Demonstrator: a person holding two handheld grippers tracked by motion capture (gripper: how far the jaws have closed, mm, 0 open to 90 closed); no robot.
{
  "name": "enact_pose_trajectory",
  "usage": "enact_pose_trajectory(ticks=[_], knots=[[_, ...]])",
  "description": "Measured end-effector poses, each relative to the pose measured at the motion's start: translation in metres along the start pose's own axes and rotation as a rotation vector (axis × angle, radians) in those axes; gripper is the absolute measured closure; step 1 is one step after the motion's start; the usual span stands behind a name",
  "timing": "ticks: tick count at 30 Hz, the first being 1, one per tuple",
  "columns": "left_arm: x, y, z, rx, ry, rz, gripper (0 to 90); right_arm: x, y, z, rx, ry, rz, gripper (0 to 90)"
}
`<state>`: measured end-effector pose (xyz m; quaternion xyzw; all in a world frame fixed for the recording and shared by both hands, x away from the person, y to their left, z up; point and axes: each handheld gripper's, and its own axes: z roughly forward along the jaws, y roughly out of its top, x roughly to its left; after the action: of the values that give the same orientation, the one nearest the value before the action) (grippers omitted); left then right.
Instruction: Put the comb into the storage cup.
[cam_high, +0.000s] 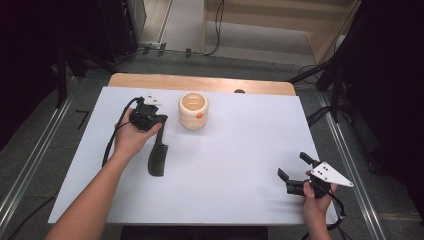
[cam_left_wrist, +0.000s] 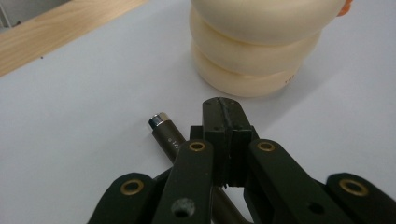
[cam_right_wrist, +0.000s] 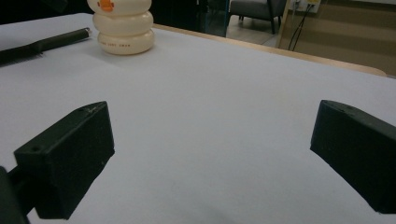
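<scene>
Where cables trail, white table (cam_high: 240, 165).

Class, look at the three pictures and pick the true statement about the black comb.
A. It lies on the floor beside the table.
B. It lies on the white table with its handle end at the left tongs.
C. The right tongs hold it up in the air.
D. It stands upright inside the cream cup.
B: the comb lies flat on the white table, its handle end at the left tongs, beside the cream cup.
</scene>
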<state>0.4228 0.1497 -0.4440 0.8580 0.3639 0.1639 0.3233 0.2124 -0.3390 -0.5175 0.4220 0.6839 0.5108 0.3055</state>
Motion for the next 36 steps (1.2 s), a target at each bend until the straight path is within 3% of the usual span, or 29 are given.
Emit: enact_pose_trajectory(ticks=[8, 16, 18, 22, 36], knots=[[0.003, -0.004, 0.022, 0.042, -0.018, -0.026, 90.0, 0.0, 0.0, 0.0, 0.002, 0.007, -0.001, 0.0], [0.005, -0.005, 0.032, 0.08, -0.012, -0.025, 90.0, 0.0, 0.0, 0.001, 0.005, 0.005, -0.001, 0.0], [0.004, -0.006, 0.037, 0.112, -0.002, -0.01, 90.0, 0.0, 0.0, 0.001, 0.003, 0.005, -0.004, 0.0], [0.006, -0.009, 0.039, 0.143, 0.005, 0.002, 90.0, 0.0, 0.0, 0.001, 0.003, 0.004, 0.001, 0.0], [0.013, -0.019, 0.033, 0.174, -0.004, 0.004, 90.0, 0.0, 0.0, 0.001, 0.004, 0.003, -0.001, 0.0]])
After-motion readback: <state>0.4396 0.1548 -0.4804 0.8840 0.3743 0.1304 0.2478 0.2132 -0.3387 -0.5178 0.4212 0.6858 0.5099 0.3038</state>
